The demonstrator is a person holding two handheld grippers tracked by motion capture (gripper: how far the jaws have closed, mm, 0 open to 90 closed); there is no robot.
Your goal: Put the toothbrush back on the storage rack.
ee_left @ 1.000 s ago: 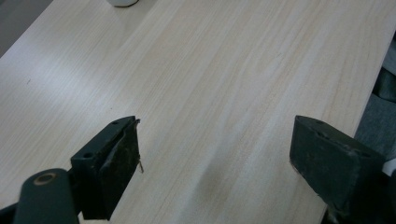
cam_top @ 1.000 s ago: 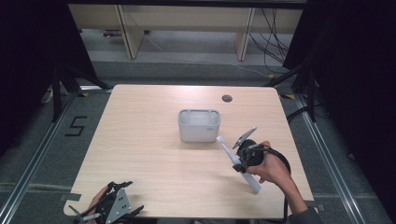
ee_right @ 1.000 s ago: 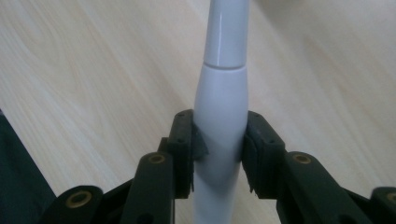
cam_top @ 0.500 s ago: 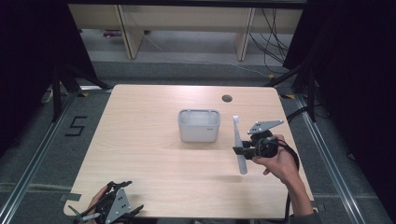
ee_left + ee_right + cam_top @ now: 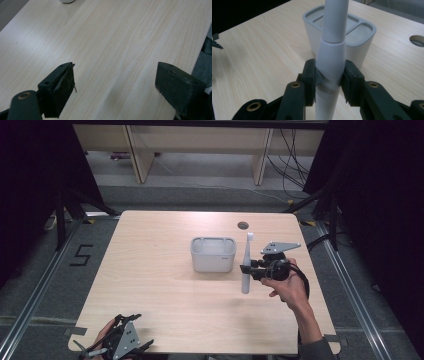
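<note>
Toward the right edge of the table (image 5: pixel 150 270), seen from the high view, my right gripper (image 5: pixel 246 269) is clamped on a white toothbrush handle (image 5: pixel 246 265), which stands nearly upright just beside the right side of the grey holder (image 5: pixel 213 254); the holder sits near the middle of the surface. At the near left corner, my left gripper (image 5: pixel 82 350) rests in my hand at the table's edge, well apart from both.

From the left gripper view, my two black jaws stand wide apart with nothing between them, bare wood of the table (image 5: pixel 120 45) beneath.

From the right gripper view, my pads (image 5: pixel 312 76) press on both sides of the toothbrush handle (image 5: pixel 331 60), partly closed around its thick lower section. Behind it stands the holder (image 5: pixel 359 45), its top divided into compartments, with a round hole (image 5: pixel 417 40) in the table farther off.
</note>
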